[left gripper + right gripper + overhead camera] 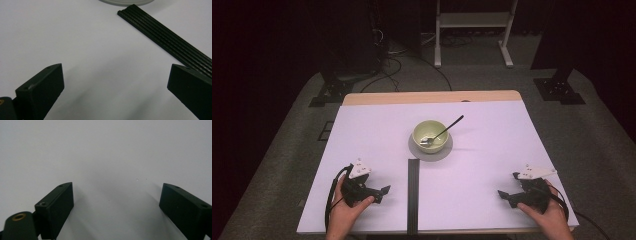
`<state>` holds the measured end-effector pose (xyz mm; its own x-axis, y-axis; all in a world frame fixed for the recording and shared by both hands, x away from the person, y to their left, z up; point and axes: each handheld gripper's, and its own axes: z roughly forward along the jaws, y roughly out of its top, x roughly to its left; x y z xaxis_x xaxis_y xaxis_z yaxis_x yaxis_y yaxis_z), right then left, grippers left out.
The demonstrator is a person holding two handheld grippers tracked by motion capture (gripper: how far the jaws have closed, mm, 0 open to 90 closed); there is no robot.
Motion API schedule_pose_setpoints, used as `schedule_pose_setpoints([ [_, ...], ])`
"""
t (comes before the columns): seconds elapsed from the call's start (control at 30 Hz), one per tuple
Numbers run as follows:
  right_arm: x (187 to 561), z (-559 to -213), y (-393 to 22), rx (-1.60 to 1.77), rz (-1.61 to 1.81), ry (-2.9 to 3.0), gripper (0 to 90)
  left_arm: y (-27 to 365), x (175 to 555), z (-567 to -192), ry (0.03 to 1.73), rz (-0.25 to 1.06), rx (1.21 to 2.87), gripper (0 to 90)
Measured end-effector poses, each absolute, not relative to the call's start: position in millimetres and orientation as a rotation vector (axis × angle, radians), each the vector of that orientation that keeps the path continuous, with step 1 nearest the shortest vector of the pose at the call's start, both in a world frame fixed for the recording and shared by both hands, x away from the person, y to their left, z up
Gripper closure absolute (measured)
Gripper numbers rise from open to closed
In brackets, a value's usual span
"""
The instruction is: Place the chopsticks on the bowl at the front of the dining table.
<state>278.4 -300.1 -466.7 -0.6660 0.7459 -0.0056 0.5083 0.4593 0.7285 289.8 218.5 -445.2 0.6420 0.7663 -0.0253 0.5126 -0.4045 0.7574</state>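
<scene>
While both claws rest low near my edge of the table, nothing is gripped yet.

I keep the left claw (379, 192) and right claw (508, 196) parked wide apart, I judge so the middle stays free for a reach. Each has its jaws spread wide with bare white table (482, 165) between them, holding nothing. The bowl (430, 135) sits well ahead of both, up and right of the left claw, on a grey mat (447, 149), a spoon (446, 129) leaning in it. The high view gives that layout; the left gripper view adds the ribbed black strip (165, 37) running just beyond its right-hand jaw and the mat's edge (126, 2) farther off.
</scene>
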Motion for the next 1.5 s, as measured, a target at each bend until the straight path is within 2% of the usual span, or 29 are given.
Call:
schedule_pose_setpoints([
  [1.5, 278.4, -466.7, -300.0, 1.066, 1.028, 2.389, 10.5, 171.8, 323.2, -444.2, 0.929, 0.406, 2.095, 0.0],
])
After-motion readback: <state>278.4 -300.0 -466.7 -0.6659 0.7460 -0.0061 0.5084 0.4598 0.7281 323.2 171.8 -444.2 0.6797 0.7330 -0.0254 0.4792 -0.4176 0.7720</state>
